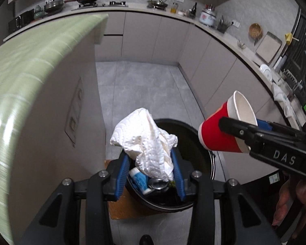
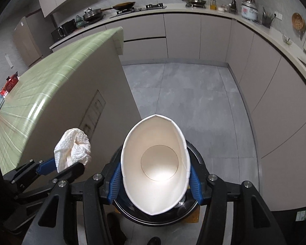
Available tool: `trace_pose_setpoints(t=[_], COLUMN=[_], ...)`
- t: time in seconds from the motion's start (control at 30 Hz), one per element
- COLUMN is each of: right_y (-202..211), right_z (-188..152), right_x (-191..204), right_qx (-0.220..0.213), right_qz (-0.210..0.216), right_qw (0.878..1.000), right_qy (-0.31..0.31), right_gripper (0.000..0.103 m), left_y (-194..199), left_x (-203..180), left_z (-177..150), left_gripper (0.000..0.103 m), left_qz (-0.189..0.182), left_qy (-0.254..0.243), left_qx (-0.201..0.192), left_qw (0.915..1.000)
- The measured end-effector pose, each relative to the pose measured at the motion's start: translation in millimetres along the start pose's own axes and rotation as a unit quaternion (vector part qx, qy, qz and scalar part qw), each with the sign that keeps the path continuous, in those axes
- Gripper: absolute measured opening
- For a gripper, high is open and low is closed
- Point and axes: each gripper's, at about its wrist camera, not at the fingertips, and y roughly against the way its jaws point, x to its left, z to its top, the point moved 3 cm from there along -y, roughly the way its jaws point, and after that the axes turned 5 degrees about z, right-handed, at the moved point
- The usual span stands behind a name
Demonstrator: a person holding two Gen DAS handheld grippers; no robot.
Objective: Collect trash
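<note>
Left hand-held gripper clamped on crumpled white paper towel; right hand-held gripper squeezing red paper cup oval. Round black trash bin directly below both; green-topped desk left.

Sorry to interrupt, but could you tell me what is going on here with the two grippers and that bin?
A person is collecting trash with a handheld gripper in each hand. The left gripper is shut on a crumpled white paper towel, and the right gripper squeezes a red paper cup, its rim pinched oval. Both are held above a black trash bin on the kitchen floor beside the green-topped counter. The bin already holds a can and a blue-and-white container. Nothing has been dropped yet.
</note>
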Motion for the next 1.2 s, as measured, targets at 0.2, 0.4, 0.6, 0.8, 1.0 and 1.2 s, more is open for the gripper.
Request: trace_pose_setpoints(t=[0.2, 0.4, 0.6, 0.8, 1.0, 1.2], right_y=[-11, -22, -26, -38, -40, -26], right_z=[-11, -16, -15, -9, -21, -36], right_x=[-7, -8, -9, -27, -55, -49], right_qx=[0.011, 0.018, 0.019, 0.004, 0.003, -0.003], right_qz=[0.001, 0.006, 0.017, 0.017, -0.051, -0.075], right_qw=[1.0, 1.0, 0.999, 0.998, 0.996, 0.995], right_qy=[-0.008, -0.013, -0.019, -0.061, -0.076, -0.062], right_gripper=[0.058, 0.058, 0.058, 0.102, 0.103, 0.103], left_y=[-11, -23, -27, -49, -41, -31], left_x=[-11, -17, -22, -15, -15, -24], left_z=[-9, -17, -25, -29, -39, -47], left_gripper=[0.041, 0.041, 0.041, 0.083, 0.094, 0.094], left_qz=[-0.004, -0.008, -0.007, 0.004, 0.025, 0.033], left_qy=[-0.005, -0.008, -0.01, 0.011, 0.01, -0.007], left_qx=[0.014, 0.031, 0.039, 0.05, 0.039, 0.04], left_qw=[0.9999, 0.9994, 0.9992, 0.9987, 0.9989, 0.9986])
